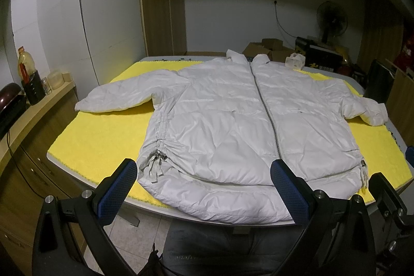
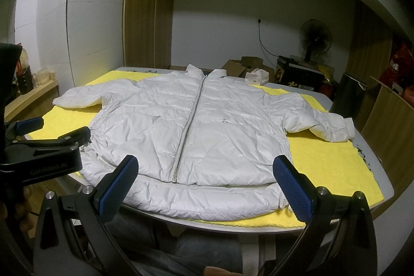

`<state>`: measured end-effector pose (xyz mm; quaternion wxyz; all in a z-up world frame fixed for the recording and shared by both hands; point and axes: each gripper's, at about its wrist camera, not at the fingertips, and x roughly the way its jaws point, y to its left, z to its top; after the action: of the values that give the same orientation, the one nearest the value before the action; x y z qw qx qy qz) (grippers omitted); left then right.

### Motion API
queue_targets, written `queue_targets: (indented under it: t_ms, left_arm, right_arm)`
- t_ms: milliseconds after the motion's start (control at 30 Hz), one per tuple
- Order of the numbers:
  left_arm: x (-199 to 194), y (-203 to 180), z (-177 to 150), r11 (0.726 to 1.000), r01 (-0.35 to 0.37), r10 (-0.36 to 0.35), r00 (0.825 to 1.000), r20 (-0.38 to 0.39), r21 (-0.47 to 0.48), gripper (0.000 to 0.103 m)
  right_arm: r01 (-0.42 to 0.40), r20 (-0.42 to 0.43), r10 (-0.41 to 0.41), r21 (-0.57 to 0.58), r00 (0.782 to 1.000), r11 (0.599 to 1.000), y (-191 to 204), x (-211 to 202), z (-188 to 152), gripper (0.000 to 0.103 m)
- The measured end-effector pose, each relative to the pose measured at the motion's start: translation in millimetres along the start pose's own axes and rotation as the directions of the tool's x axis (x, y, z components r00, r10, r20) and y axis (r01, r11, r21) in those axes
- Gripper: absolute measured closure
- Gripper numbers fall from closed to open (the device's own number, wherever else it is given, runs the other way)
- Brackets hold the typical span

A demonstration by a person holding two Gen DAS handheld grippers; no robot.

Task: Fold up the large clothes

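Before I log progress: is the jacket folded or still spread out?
Spread out. The jacket lies flat, front up and zipped, on the yellow mat, both sleeves stretched sideways; no part is folded over.

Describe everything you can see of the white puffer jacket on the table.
The white puffer jacket lies flat, front up, on a yellow mat covering the table. Its quilted shell looks shiny and wrinkled. A metal zipper is closed from collar to near the hem. Both sleeves spread outward, cuffs bent toward the hem. Gathered drawstrings sit at the side seams. The hem overhangs the near table edge. Neither open gripper touches it.
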<state>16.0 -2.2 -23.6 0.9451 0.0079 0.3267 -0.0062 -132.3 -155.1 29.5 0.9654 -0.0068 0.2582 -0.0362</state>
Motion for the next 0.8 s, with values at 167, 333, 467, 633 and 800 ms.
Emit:
queue_targets:
  t_ms: [167, 333, 467, 633, 800]
  left_arm:
    - [1, 0, 0, 1.000, -0.001, 0.001, 1.000, -0.002, -0.001, 0.000]
    - [1, 0, 0, 1.000, 0.000, 0.000, 1.000, -0.003, 0.000, 0.000]
    - [3, 1, -1, 1.000, -0.002, 0.002, 1.000, -0.007, -0.001, 0.000]
    - [7, 1, -2, 1.000, -0.003, 0.003, 1.000, -0.024, -0.003, 0.000]
    - [18, 2, -4, 1.000, -0.005, 0.005, 0.999, -0.053, -0.006, 0.000]
  right_arm:
    - [0.000, 0.000, 0.000, -0.002, 1.000, 1.000, 0, 0, 1, 0.000]
    - [0.000, -0.001, 0.000, -0.002, 1.000, 1.000, 0, 0, 1, 0.000]
    - [-0.001, -0.001, 0.001, -0.003, 1.000, 1.000, 0, 0, 1, 0.000]
    - [-0.005, -0.005, 0.005, -0.009, 1.000, 1.000, 2, 2, -1, 0.000]
    - [-0.011, -0.023, 0.010, -0.014, 1.000, 1.000, 3, 9, -4, 0.000]
